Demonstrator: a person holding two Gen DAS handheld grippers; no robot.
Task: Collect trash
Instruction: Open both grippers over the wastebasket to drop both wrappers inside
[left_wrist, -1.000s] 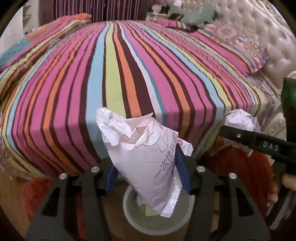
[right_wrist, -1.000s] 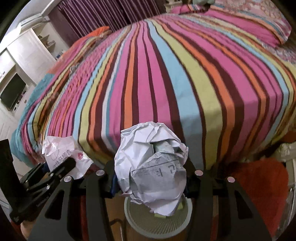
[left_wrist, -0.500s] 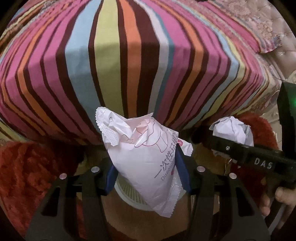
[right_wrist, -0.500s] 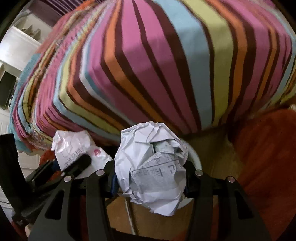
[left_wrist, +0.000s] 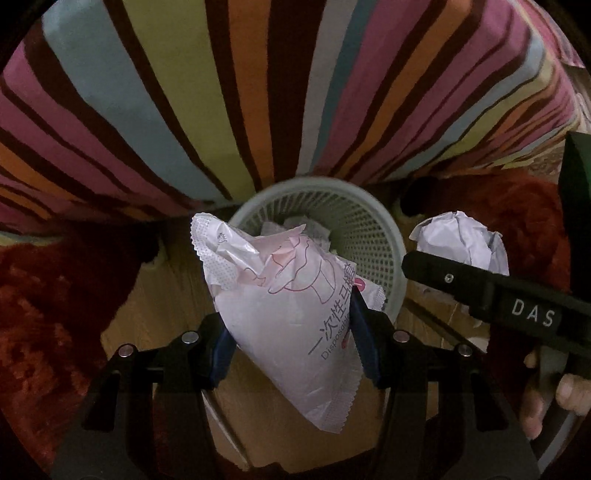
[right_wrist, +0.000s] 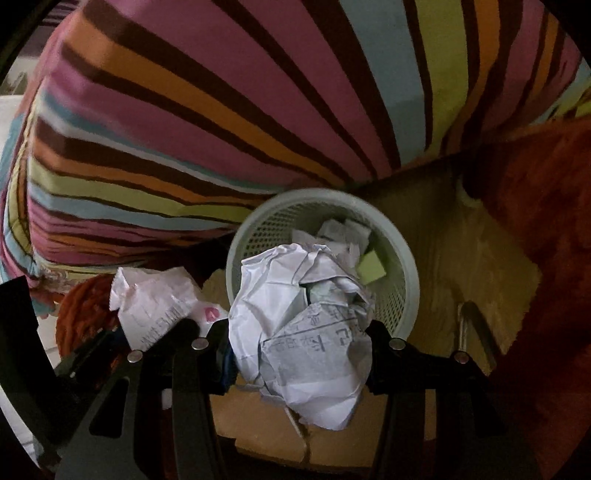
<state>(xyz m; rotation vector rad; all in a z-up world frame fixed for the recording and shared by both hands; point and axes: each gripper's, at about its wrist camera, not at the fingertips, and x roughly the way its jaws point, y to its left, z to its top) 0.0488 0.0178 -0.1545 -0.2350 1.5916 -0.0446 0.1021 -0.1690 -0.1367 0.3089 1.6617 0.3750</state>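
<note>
In the left wrist view the left gripper (left_wrist: 291, 336) is clamped on a white and pink packet (left_wrist: 291, 314), its blue pads pressing both sides. The packet fills the lower centre of the frame, in front of a pale mesh bin (left_wrist: 373, 236) that stands on a wood floor (left_wrist: 166, 295) at the foot of a striped bed (left_wrist: 221, 92). Paper scraps lie in the bin. At the right edge the right gripper (left_wrist: 461, 266) holds a paper ball (left_wrist: 461, 240), and fingers of a hand (left_wrist: 554, 398) show below it.

In the right wrist view the right gripper (right_wrist: 299, 347) is closed on the paper ball (right_wrist: 299, 332) at lower centre, over the near rim of the bin (right_wrist: 406, 280). The packet (right_wrist: 159, 302) sits at lower left, beside the bin. A red rug (right_wrist: 546, 258) covers the right side.
</note>
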